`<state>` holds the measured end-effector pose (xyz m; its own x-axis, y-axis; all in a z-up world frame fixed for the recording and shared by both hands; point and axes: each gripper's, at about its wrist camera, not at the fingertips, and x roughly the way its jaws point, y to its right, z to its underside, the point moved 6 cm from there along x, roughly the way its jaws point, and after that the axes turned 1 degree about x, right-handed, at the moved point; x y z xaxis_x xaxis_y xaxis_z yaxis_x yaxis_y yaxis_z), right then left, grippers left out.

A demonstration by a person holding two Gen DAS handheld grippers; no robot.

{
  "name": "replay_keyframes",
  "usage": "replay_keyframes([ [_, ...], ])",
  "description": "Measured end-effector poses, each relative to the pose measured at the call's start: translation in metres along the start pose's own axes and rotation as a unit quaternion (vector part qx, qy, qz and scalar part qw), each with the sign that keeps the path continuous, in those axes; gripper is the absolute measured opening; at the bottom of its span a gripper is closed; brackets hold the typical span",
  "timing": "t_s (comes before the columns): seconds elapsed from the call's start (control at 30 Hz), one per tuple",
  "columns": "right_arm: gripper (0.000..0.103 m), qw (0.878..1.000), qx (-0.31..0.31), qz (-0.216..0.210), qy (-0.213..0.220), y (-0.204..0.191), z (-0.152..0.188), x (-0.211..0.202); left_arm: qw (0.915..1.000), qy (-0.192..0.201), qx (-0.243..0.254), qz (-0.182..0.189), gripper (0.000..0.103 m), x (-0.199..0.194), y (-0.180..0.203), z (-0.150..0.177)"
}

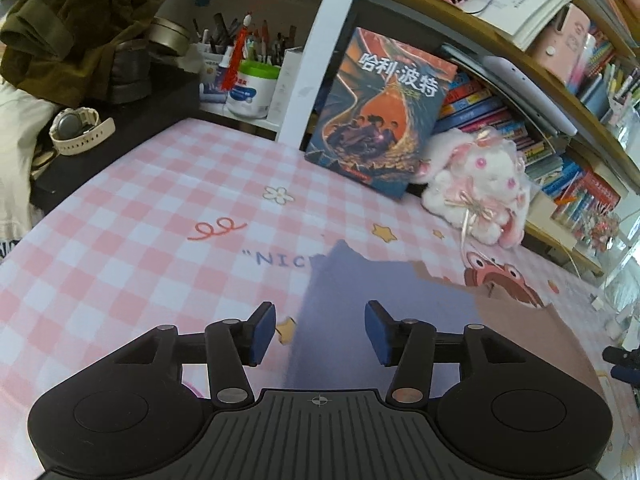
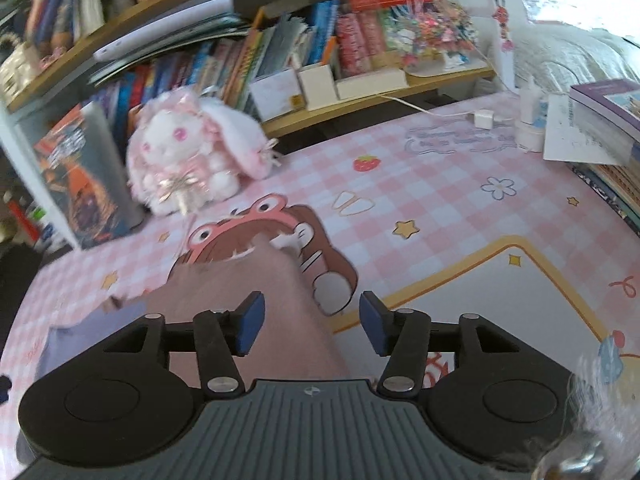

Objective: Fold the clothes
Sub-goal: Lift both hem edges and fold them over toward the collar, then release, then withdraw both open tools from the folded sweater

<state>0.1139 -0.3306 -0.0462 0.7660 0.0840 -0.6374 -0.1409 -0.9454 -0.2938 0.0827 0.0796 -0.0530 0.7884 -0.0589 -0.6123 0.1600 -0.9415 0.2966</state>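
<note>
A small two-tone garment lies flat on the pink checked desk mat. Its lavender part (image 1: pixel 360 304) sits right under my left gripper (image 1: pixel 320 330), which hovers above it open, with nothing between the blue pads. The garment's dusty pink part (image 1: pixel 520 332) extends to the right. In the right wrist view the pink part (image 2: pixel 256 280) runs under my right gripper (image 2: pixel 312 326), also open and empty, and the lavender part (image 2: pixel 80 336) shows at the lower left. The right gripper's tips (image 1: pixel 620 362) peek in at the left view's right edge.
A white-and-pink plush rabbit (image 1: pixel 480 188) and a leaning book (image 1: pixel 380 108) stand at the mat's far edge, before bookshelves (image 2: pixel 340 48). A watch (image 1: pixel 78 128) and olive cloth (image 1: pixel 76 24) lie far left. A charger (image 2: pixel 486 118) and stacked books (image 2: pixel 600 128) sit far right.
</note>
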Motion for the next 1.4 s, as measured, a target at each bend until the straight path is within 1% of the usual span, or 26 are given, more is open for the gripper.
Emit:
replay_keyframes([
  [0.07,0.057,1.0,-0.025,-0.002,-0.004,-0.005,0.007,-0.006,1.0,0.0,0.002,-0.001,0.052,-0.007,0.01,0.006],
  [0.1,0.061,0.999,-0.038,-0.001,-0.005,-0.007,0.01,-0.009,1.0,0.0,0.003,-0.001,0.053,-0.011,0.016,0.01],
  [0.13,0.067,0.999,-0.049,-0.002,-0.005,-0.008,0.013,-0.012,1.0,0.0,0.006,-0.001,0.061,-0.014,0.021,0.014],
  [0.17,0.07,0.998,-0.061,-0.003,-0.004,-0.01,0.017,-0.015,1.0,0.0,0.008,-0.004,0.066,-0.017,0.026,0.019],
  [0.23,0.081,0.996,-0.084,-0.003,-0.005,-0.012,0.025,-0.022,0.9999,-0.001,0.012,-0.009,0.066,-0.023,0.036,0.027],
  [0.33,0.09,0.994,-0.107,-0.002,-0.011,-0.012,0.036,-0.029,0.9997,-0.014,0.015,-0.017,0.067,-0.029,0.049,0.042],
  [0.4,0.094,0.993,-0.115,-0.002,-0.019,-0.009,0.045,-0.033,0.9993,-0.023,0.017,-0.023,0.069,-0.033,0.056,0.052],
  [0.47,0.095,0.992,-0.119,-0.009,-0.032,-0.006,0.055,-0.038,0.9989,-0.03,0.02,-0.031,0.075,-0.038,0.064,0.062],
  [0.6,0.095,0.99,-0.128,-0.024,-0.057,0.0,0.073,-0.047,0.9975,-0.049,0.026,-0.042,0.076,-0.046,0.08,0.085],
  [0.7,0.095,0.987,-0.143,-0.032,-0.06,0.003,0.08,-0.056,0.9965,-0.06,0.035,-0.045,0.076,-0.052,0.091,0.098],
  [0.83,0.097,0.986,-0.149,-0.036,-0.066,0.014,0.086,-0.065,0.9958,-0.064,0.042,-0.049,0.081,-0.061,0.103,0.112],
  [1.13,0.097,0.983,-0.161,-0.044,-0.077,0.038,0.098,-0.082,0.9945,-0.075,0.038,-0.064,0.081,-0.076,0.117,0.138],
  [1.4,0.097,0.982,-0.159,-0.048,-0.086,0.052,0.106,-0.09,0.9934,-0.08,0.035,-0.074,0.082,-0.084,0.121,0.15],
])
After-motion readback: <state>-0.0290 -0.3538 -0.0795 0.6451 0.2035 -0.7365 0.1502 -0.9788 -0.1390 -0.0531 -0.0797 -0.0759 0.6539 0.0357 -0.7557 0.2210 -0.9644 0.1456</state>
